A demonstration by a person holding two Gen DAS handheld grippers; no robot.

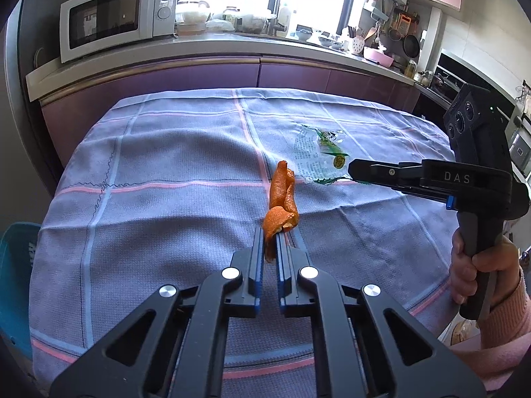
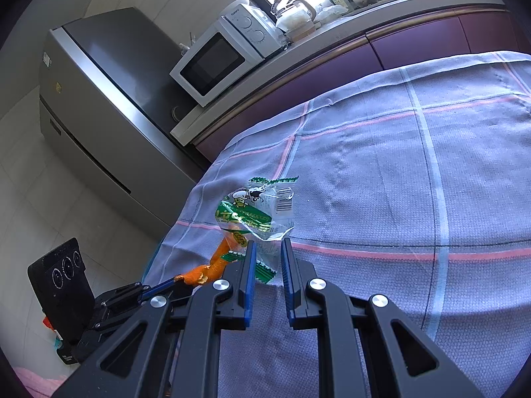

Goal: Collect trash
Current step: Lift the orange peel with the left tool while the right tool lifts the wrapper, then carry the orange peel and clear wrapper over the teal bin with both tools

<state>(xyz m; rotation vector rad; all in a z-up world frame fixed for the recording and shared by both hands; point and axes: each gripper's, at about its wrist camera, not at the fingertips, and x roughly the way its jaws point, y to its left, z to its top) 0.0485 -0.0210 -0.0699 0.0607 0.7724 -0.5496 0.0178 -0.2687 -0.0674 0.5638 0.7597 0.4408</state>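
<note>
My left gripper [image 1: 270,232] is shut on an orange peel [image 1: 281,199] and holds it above the checked tablecloth [image 1: 166,172]. The peel also shows in the right wrist view [image 2: 219,258], held by the left gripper [image 2: 177,282]. A clear plastic wrapper with green print [image 1: 318,156] lies on the cloth beyond the peel. My right gripper [image 2: 268,245] is open, its fingers just before the wrapper [image 2: 259,212], the wrapper's near edge between them. In the left wrist view the right gripper [image 1: 351,169] reaches in from the right to the wrapper's edge.
A kitchen counter [image 1: 205,43] with a microwave [image 1: 116,16] runs behind the table. A grey fridge [image 2: 93,99] stands at the left. A teal bin [image 1: 16,282] sits beside the table's left edge. The cloth's right half [image 2: 415,182] is bare.
</note>
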